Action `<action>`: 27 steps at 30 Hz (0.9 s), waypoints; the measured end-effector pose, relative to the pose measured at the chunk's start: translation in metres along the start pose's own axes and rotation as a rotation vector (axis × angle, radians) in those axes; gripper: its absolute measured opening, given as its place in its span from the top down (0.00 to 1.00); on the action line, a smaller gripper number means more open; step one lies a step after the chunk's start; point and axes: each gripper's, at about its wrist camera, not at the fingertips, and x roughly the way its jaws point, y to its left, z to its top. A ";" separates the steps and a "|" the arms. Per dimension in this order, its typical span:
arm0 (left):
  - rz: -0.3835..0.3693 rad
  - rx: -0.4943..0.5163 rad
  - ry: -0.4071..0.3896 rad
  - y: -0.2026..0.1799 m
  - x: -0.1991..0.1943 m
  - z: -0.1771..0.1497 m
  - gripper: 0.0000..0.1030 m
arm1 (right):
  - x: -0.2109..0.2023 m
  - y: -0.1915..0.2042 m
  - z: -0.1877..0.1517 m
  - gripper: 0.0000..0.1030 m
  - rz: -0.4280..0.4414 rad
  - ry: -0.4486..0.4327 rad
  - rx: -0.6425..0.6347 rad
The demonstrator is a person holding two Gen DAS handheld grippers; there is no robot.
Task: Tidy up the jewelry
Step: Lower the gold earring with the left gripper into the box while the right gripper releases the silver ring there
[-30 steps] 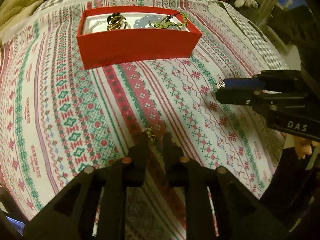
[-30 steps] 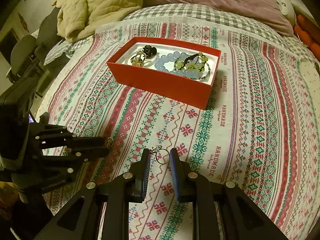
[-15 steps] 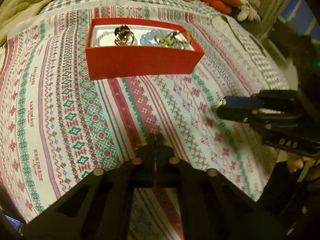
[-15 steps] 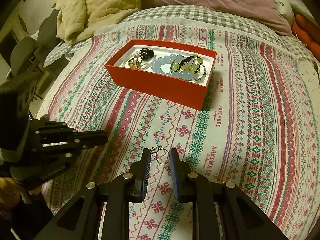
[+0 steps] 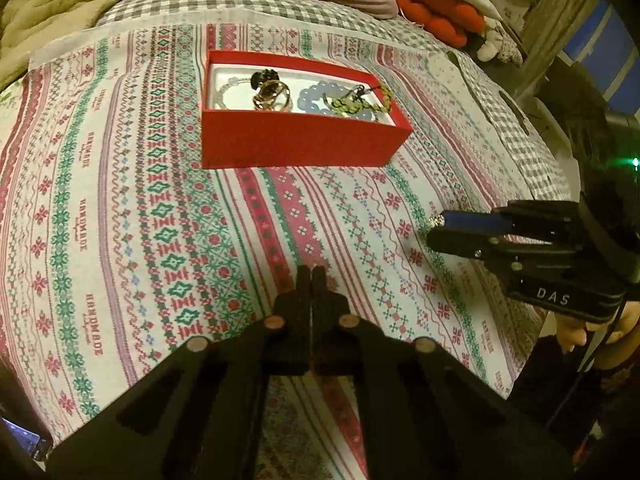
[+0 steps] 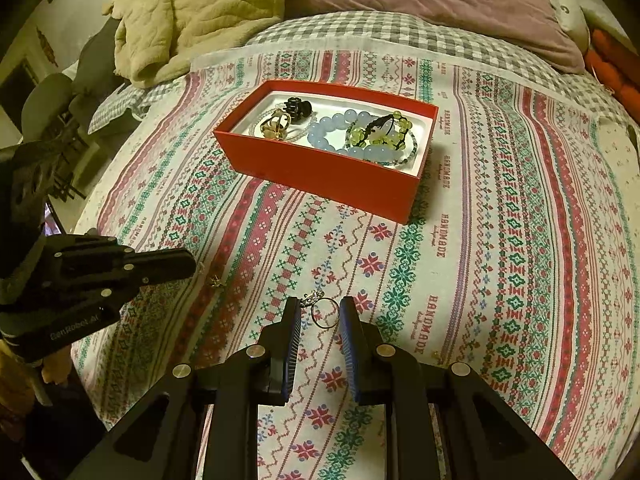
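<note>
Pinching a thin ring across its band, the right tongs point toward the red box, which lies straight ahead of them on the bed; the left tongs, pressed together, sit farther off to its side, a small gold piece lying just beyond their tips.

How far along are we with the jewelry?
Done: bracelets, rings and a clip lie in the red box. In hand: right tool grips a ring, not yet boxed. Left: a small gold piece on the cloth beside the shut left tool, which looks empty.
</note>
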 end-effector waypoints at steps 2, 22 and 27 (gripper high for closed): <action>0.004 0.001 -0.006 -0.001 -0.001 0.002 0.99 | -0.001 0.001 0.002 0.81 0.004 -0.002 -0.001; 0.056 -0.070 -0.144 0.000 -0.020 0.064 0.99 | -0.032 -0.019 0.059 0.81 0.036 -0.140 0.128; 0.104 -0.092 -0.186 0.003 -0.011 0.081 0.99 | -0.023 -0.024 0.073 0.81 0.020 -0.152 0.166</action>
